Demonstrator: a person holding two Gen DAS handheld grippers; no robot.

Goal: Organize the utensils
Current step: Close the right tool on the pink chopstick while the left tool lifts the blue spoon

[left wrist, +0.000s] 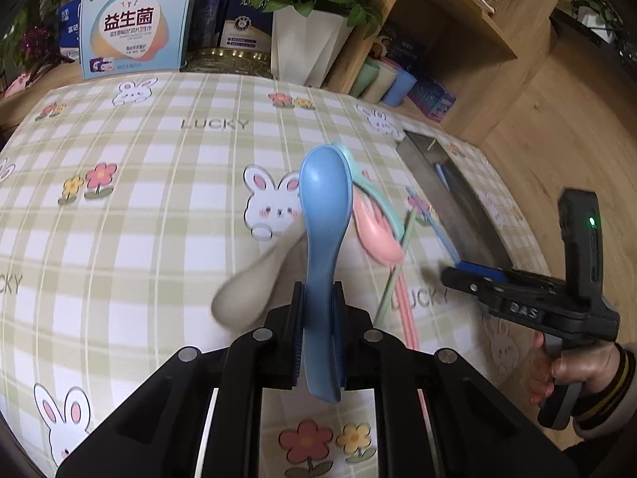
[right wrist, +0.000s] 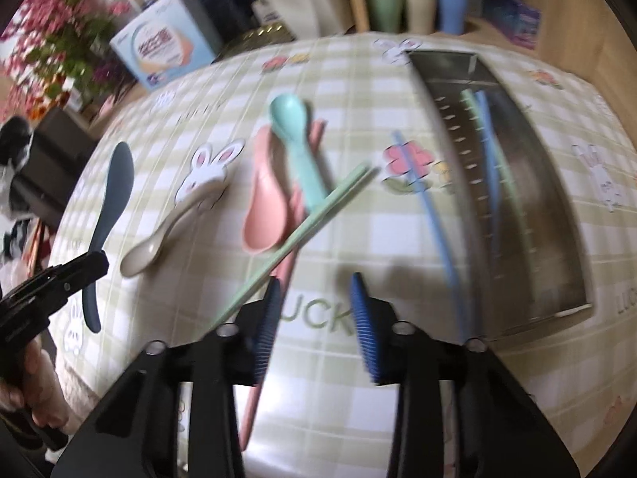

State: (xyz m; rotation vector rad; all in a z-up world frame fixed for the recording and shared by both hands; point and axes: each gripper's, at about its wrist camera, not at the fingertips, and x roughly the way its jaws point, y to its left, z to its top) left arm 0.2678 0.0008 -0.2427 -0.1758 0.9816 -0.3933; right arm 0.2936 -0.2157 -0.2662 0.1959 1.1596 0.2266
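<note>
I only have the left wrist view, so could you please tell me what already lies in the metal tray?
Observer: One green chopstick and one blue chopstick lie in the tray.
Operator: Thank you; is the right gripper holding anything?
Observer: No; it is open, with nothing between its pads.
Operator: How does the mint spoon lie?
Observer: It rests across the pink spoon.

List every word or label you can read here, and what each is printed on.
"LUCKY": on the checked tablecloth, repeated across it.
"益生菌": large characters on the light blue box.
"DAS": raised letters on the right tongs.
Smaller print on that box and on the dark blue cartons: too small to read.
</note>
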